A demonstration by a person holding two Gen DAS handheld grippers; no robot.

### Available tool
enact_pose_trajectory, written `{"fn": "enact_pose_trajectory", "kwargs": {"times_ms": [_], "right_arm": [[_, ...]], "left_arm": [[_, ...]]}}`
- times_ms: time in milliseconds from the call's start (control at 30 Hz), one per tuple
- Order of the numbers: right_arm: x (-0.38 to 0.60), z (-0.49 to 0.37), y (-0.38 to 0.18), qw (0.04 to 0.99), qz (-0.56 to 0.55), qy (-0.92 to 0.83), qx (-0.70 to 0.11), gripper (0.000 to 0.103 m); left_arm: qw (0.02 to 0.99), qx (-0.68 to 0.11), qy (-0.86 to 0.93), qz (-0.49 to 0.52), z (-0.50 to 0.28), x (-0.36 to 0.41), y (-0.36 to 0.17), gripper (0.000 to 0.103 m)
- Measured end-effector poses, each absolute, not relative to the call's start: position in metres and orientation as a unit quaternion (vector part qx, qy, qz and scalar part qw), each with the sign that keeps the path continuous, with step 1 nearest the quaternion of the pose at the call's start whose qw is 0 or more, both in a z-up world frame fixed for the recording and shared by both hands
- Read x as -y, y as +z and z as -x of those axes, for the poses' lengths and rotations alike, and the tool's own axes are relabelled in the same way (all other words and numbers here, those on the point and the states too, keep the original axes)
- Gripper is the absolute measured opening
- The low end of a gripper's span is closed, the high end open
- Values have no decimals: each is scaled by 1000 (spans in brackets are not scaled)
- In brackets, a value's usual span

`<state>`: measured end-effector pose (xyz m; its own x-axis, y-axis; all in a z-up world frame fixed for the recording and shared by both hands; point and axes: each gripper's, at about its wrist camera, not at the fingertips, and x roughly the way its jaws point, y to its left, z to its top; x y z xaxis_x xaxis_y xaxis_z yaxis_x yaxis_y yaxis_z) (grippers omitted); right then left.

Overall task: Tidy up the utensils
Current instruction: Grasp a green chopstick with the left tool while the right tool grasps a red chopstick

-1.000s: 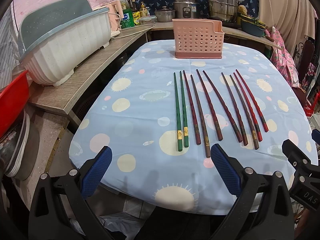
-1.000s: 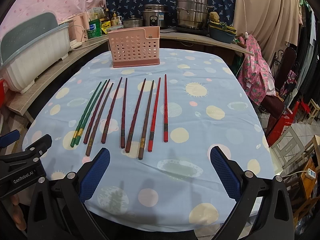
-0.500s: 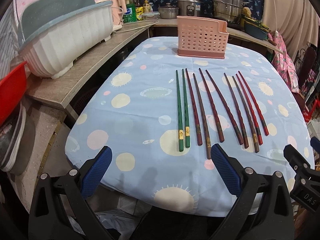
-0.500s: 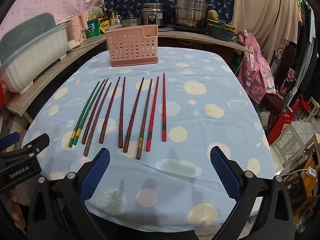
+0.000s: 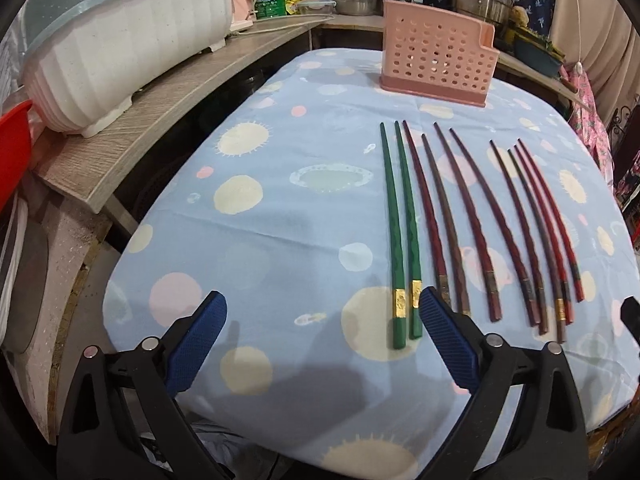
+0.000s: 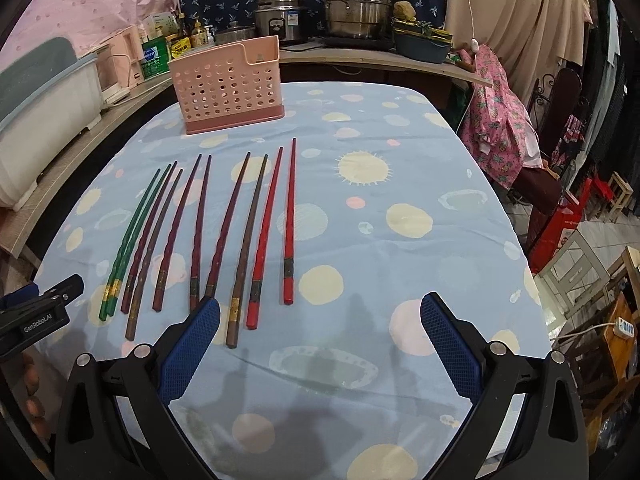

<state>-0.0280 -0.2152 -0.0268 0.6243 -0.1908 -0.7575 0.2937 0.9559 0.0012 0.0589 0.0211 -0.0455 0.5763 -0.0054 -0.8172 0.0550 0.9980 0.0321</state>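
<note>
As seen from the left wrist, the left tool [image 5: 322, 344] is held wide apart and empty above the near edge of the table [image 5: 256, 216]; ten chopsticks [image 5: 472, 224] are laid side by side on the cloth, the green pair [image 5: 400, 224] just beside its right finger. The pink basket [image 5: 438, 66] at the far end appears unfilled.

From the right wrist, the right tool [image 6: 320, 348] is likewise spread wide and empty near the red pair [image 6: 276, 224]. No chopstick is yet grasped, so the whole sorting is judged to remain.

We're looking into a home kitchen, with steel pots [image 6: 356, 4] and a rice cooker [image 6: 282, 14] sitting on the counter at the top and a dish drainer [image 5: 120, 36] resting upper left.
</note>
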Motion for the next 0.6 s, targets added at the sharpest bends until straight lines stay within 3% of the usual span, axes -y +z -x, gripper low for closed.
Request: {"fn": "enact_pose_trajectory", "kwargs": {"times_ms": [600], "right_arm": [[223,-2,-42,889,-66,-128,-435,96]], "left_arm": [[870,-491,-14,-43,-83,-16,-76,84]]}}
